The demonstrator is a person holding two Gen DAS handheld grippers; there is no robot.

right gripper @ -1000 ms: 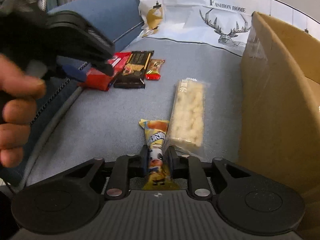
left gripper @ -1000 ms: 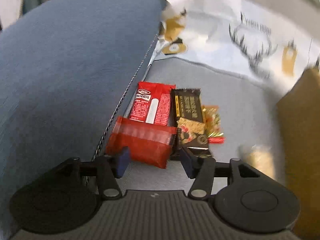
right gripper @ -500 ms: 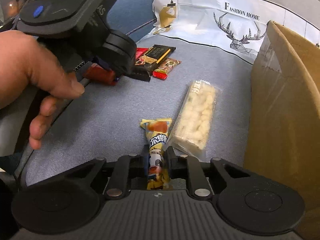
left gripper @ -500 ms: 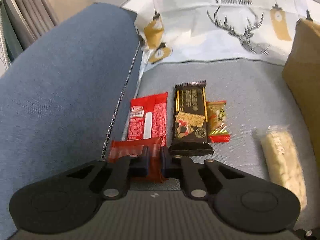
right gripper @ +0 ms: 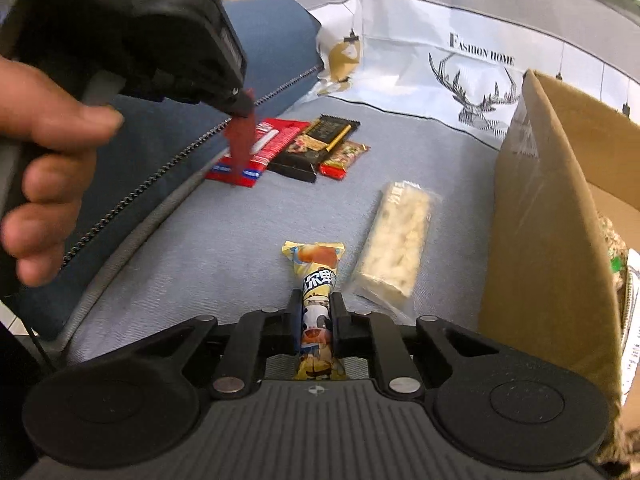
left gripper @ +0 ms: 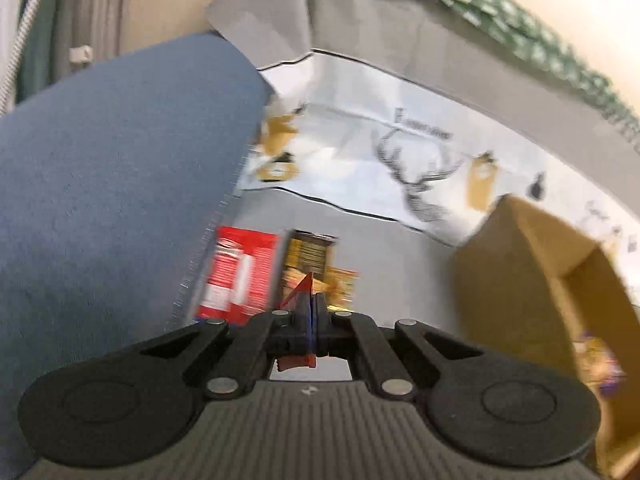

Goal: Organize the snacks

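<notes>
Two grippers are in play here, and both are clamped on something. The left gripper (left gripper: 310, 312) has its jaws pressed tight on a thin dark red snack wrapper (right gripper: 240, 140), which is seen edge-on in its own blurry view and hangs off the grey cushion in the right wrist view, dangling from the fingertips. A bare hand (right gripper: 44, 160) is wrapped around that gripper's black handle.

The right gripper (right gripper: 316, 314) is pinched on a yellow cartoon-printed snack stick (right gripper: 318, 276), whose far end lies out in front on the grey fabric seat (right gripper: 224, 240).

Just beside that stick, on the right, a clear-wrapped pale puffed-rice bar (right gripper: 400, 240) is lying flat. Farther back, three packets are lined up side by side: a red flat packet with a white stripe (right gripper: 272, 144), a black and gold bar (right gripper: 320, 144), and a small red-and-green wrapped candy (right gripper: 344, 156). They are tucked near the blue cushion with the zip edge (right gripper: 272, 60).

On the right, an open brown cardboard box (right gripper: 540, 208) is standing, with some packaging glimpsed inside. A white deer-print cloth (right gripper: 472, 76) is draped behind everything.
</notes>
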